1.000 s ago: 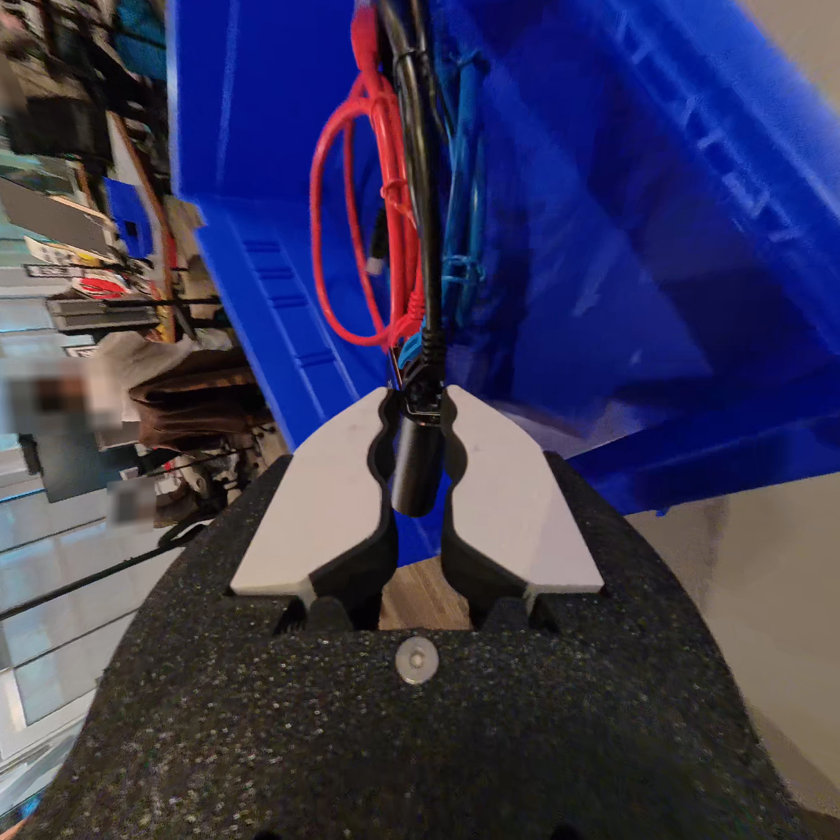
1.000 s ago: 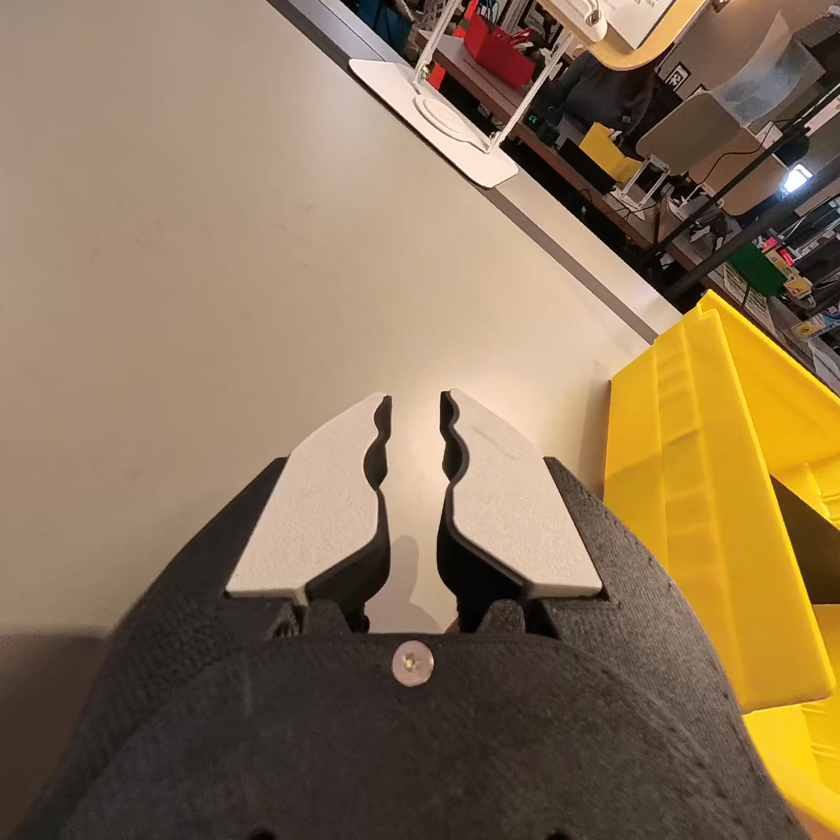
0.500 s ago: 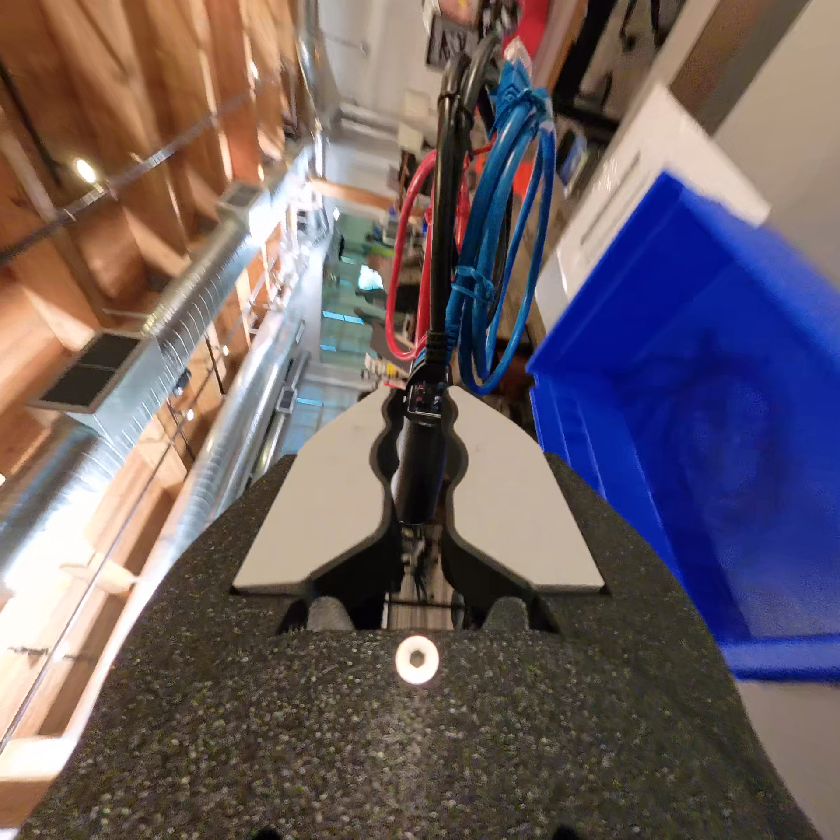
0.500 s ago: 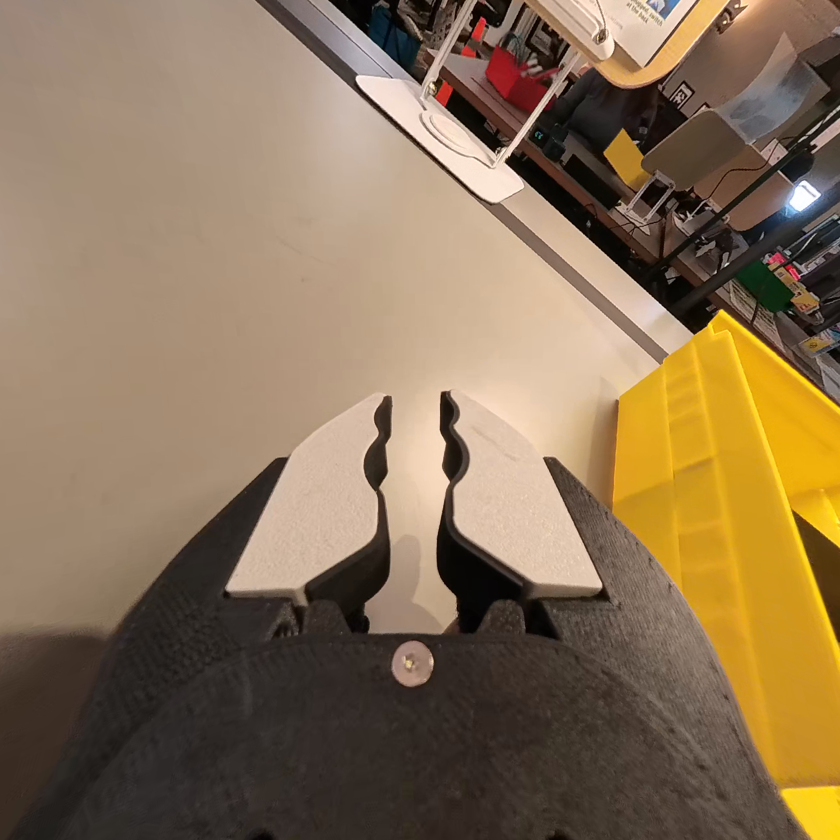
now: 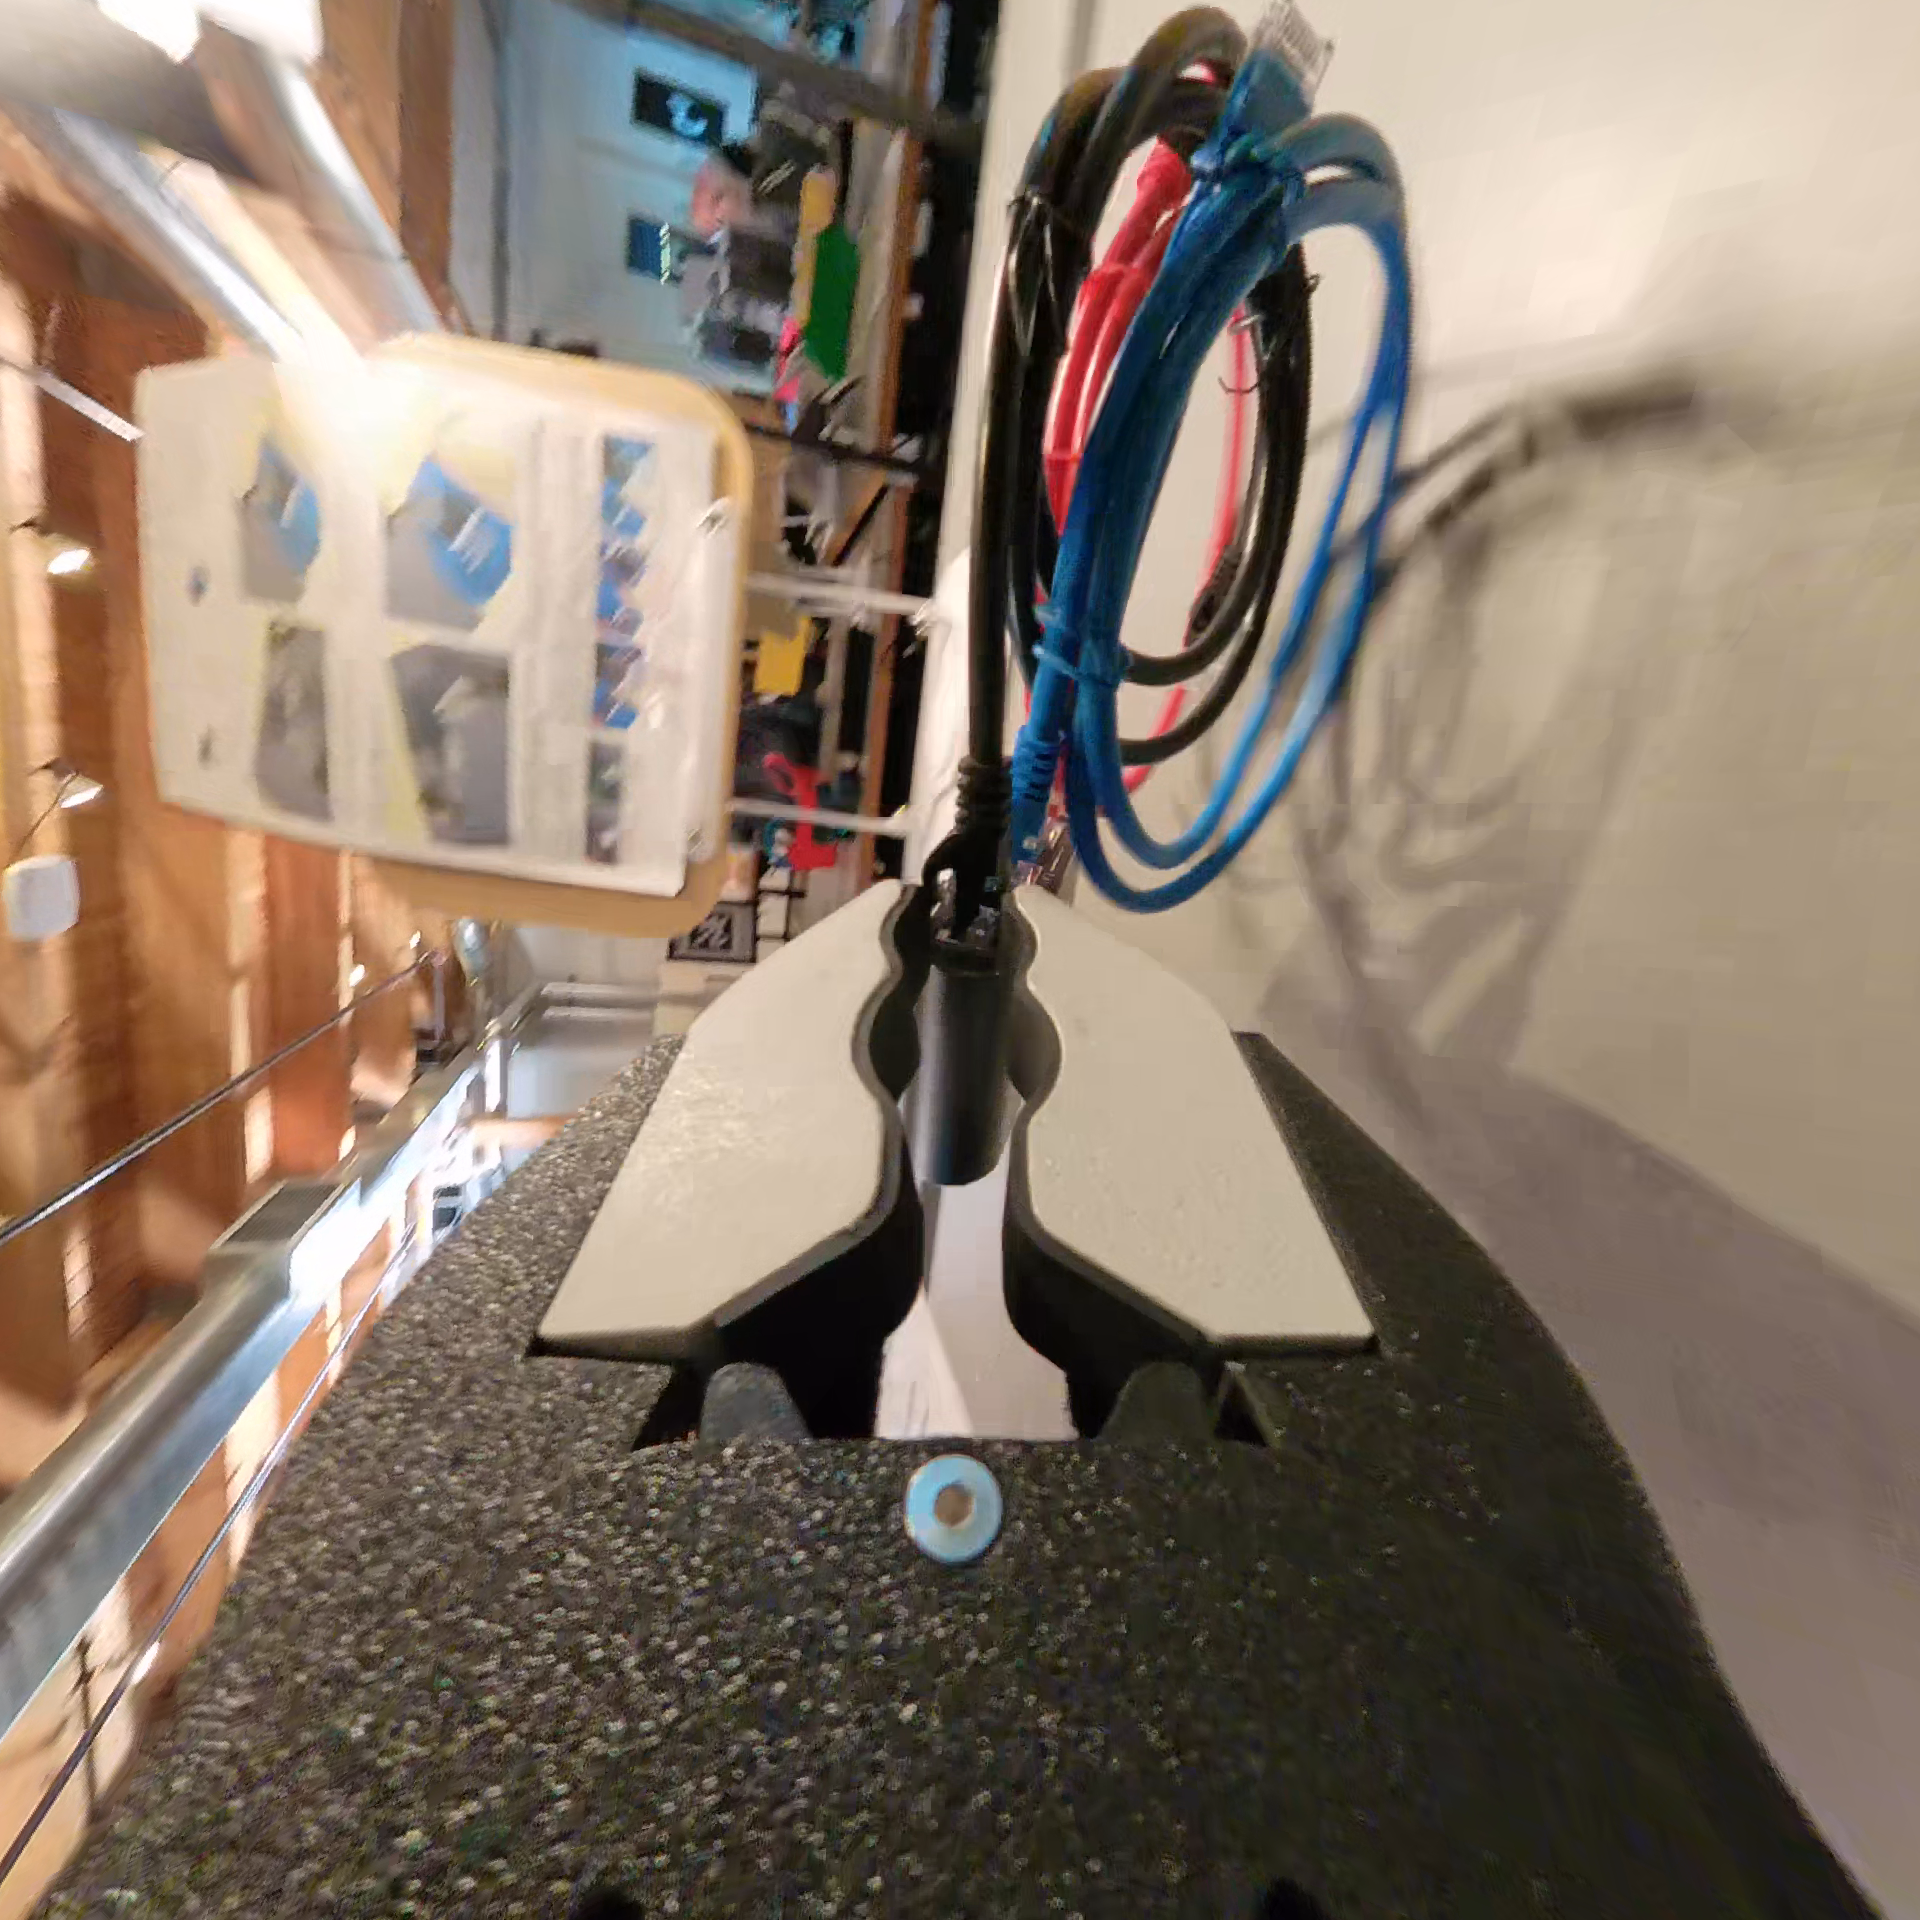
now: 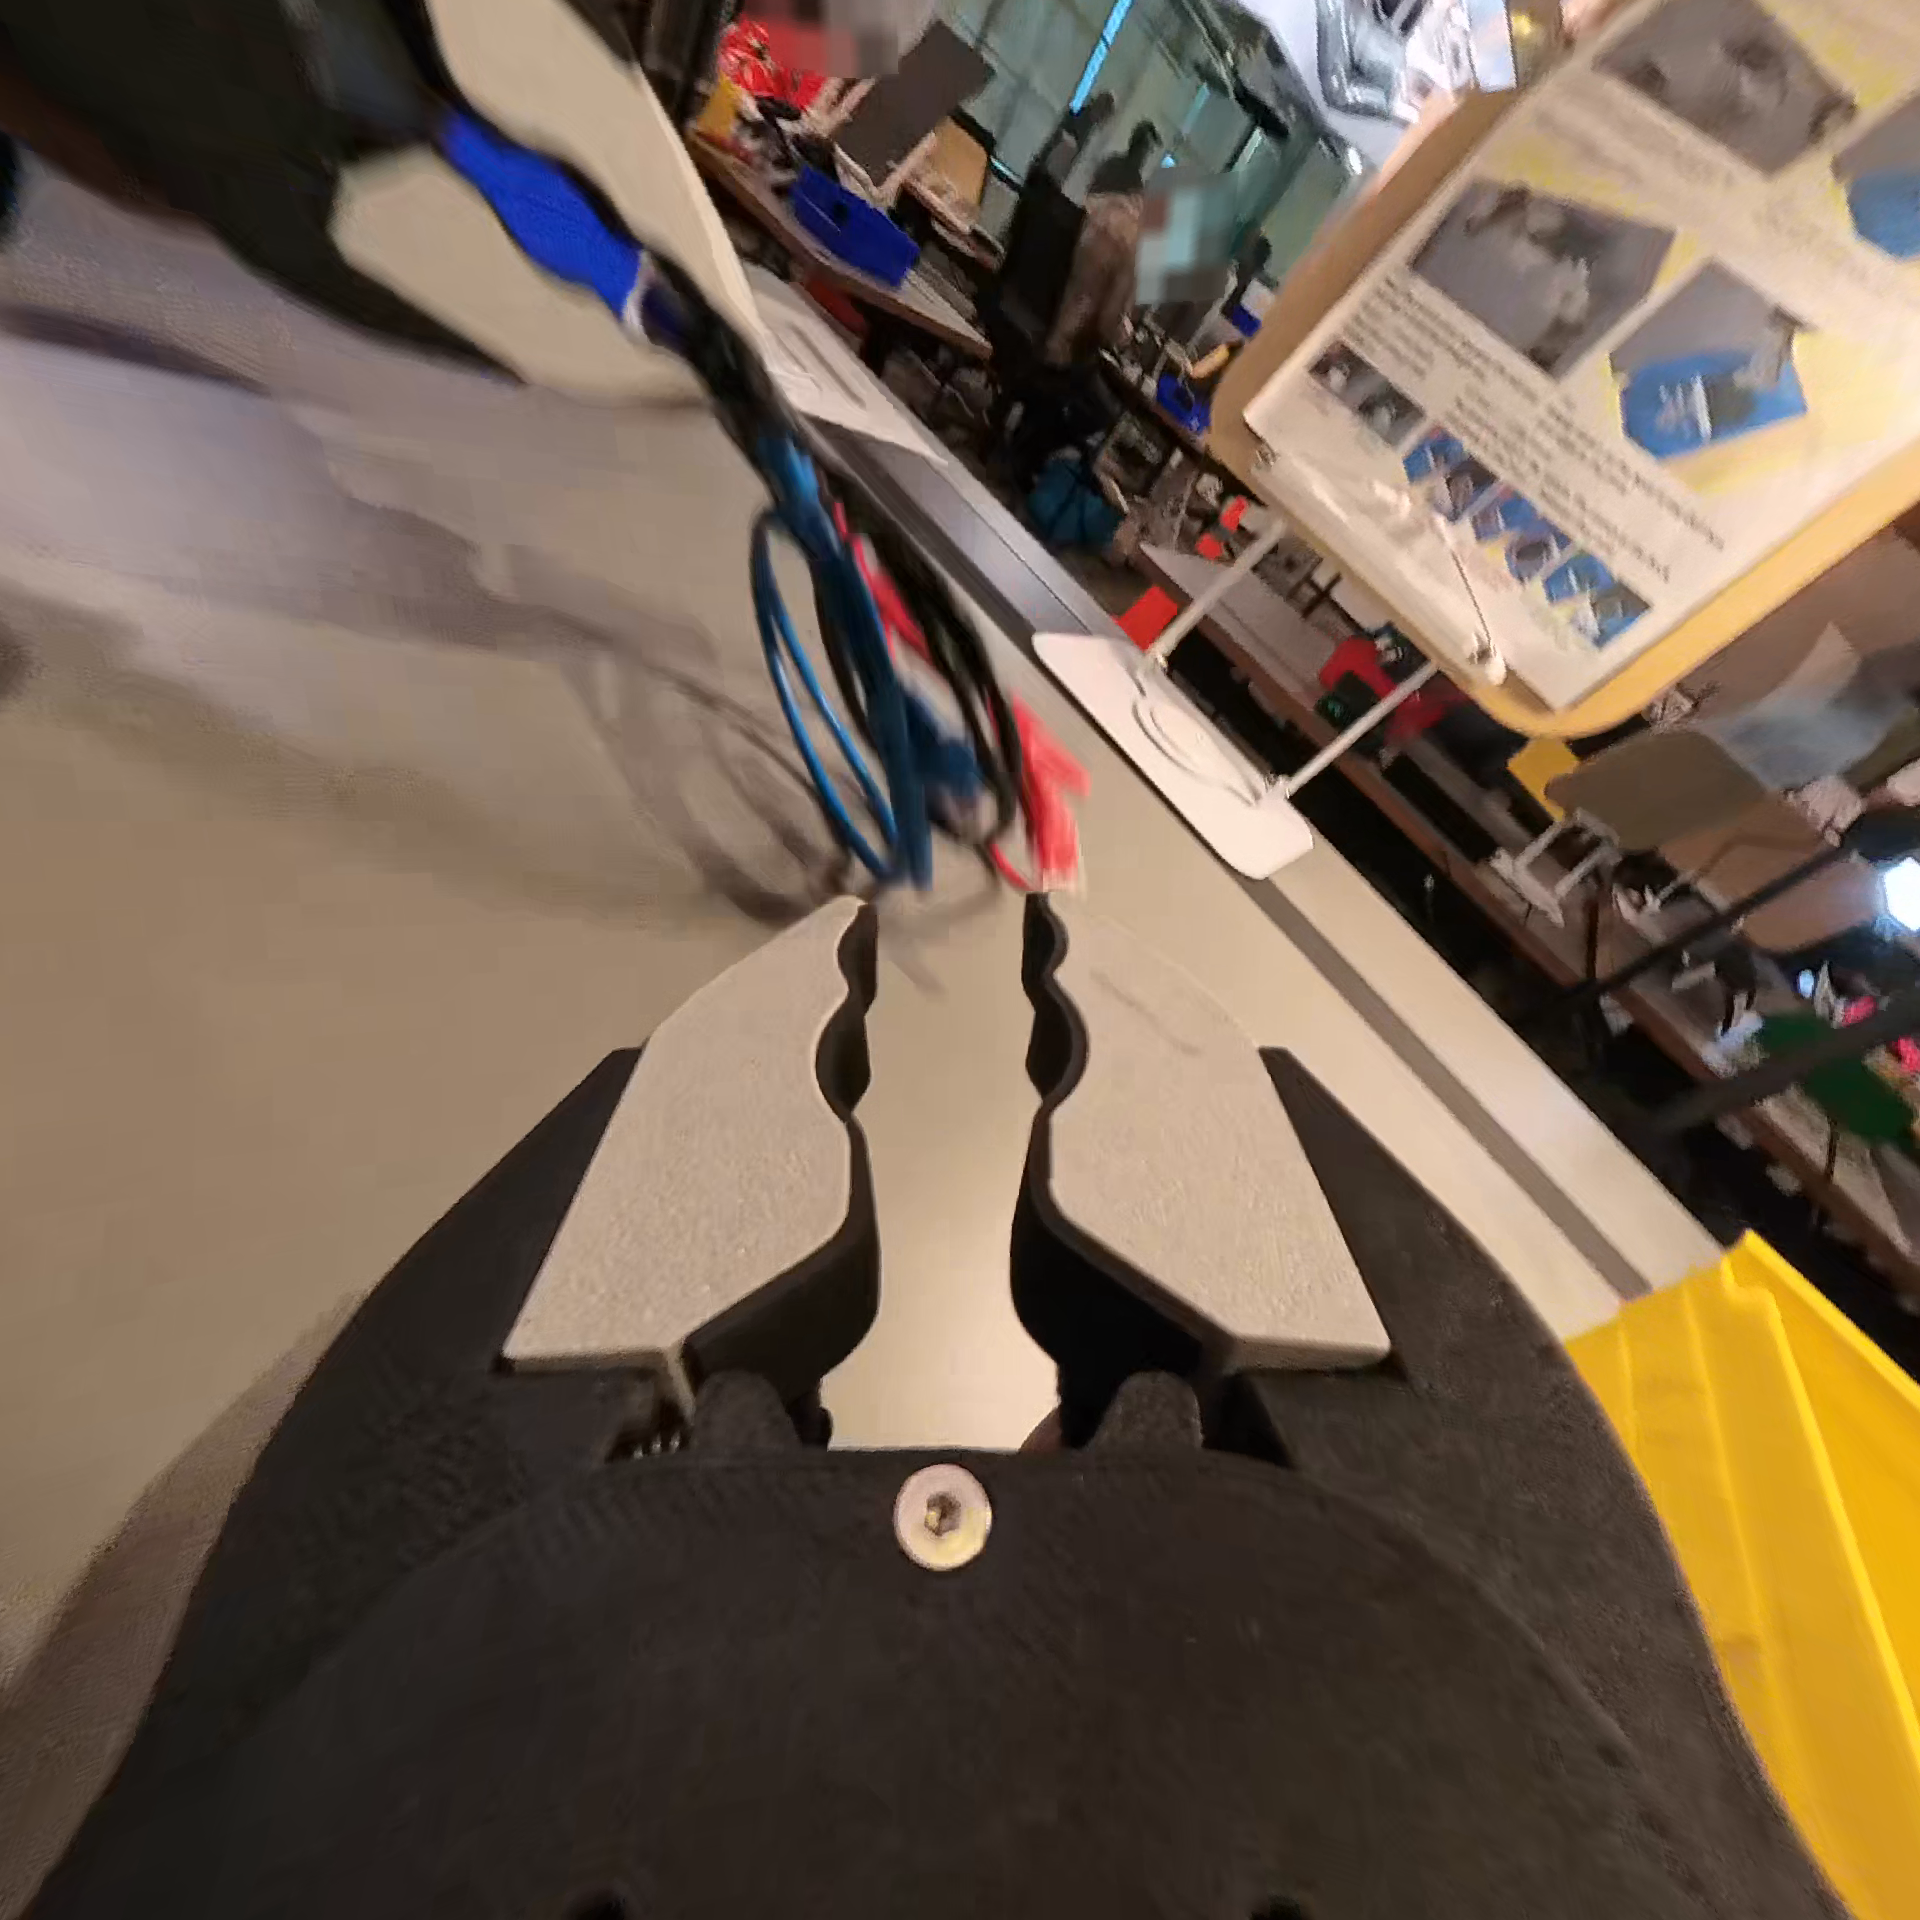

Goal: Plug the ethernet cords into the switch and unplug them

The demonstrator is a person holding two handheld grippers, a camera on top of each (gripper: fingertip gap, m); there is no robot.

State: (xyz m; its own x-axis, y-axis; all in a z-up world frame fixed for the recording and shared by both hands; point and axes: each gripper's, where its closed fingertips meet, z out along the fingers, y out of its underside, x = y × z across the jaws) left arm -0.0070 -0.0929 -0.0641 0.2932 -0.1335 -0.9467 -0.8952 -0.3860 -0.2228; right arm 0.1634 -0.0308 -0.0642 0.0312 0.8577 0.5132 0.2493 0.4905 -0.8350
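left tongs (image 5: 961, 940): I see them clamped on a black plug (image 5: 961, 1070) | cords (image 5: 1174, 499): black, red and blue coils hang just ahead of their tips | right tongs (image 6: 951, 914): narrow gap, empty, cords (image 6: 894, 748) near beyond its tips, yellow bin (image 6: 1756, 1538) at right | bench (image 6: 312, 831) below

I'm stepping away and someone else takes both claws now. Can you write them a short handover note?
Left claw: shut on a black switch, held in the air over the table.
Coiled blue cord, red cord and black cord dangle from it, off the table.
Right claw: open, empty, low over the table beside the yellow bin.
Done: bundle lifted.
Left: set it down, then the plugging and unplugging; which cords are seated is not clear.
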